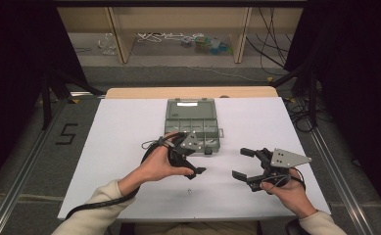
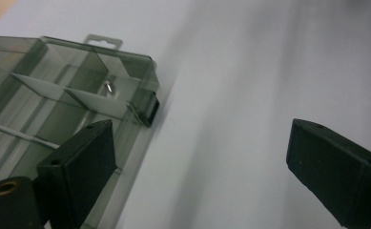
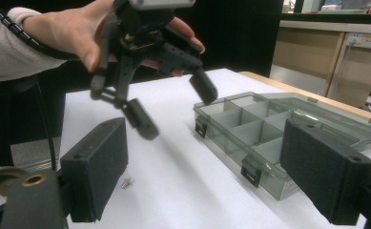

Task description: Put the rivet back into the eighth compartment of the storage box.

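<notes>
A person seated at a white tabletop (image 1: 119, 147) works with a pair of tongs in each hand. The left tongs (image 1: 194, 157) hang above the tabletop just in front of a smoky grey box (image 1: 193, 125), its lid thrown back flat toward the far edge. Their jaws stand wide apart with nothing between them — released, as the left gripper view confirms, where bare white surface lies between the two black pads. In that same view a small metal screw (image 2: 108, 88) rests inside a corner compartment of the box, close to a black latch (image 2: 150, 109).

The right tongs (image 1: 244, 164) are held low over the tabletop to the right of the box and well apart from it, jaws also spread and empty, pointing across toward the left hand (image 1: 161, 164). From the right gripper view, the left tongs (image 3: 173, 107) hover in mid-air, tilted downward, near the front corner of the box (image 3: 250, 129), whose dividers split it into several open compartments.

A second screw (image 3: 126, 182) lies loose on the tabletop — seen in the high view (image 1: 190, 190) as a tiny speck between the two hands, near the person's edge. It touches neither tongs. A black cable (image 1: 105, 200) trails from the left tongs along the cream sleeve (image 1: 92, 210).
</notes>
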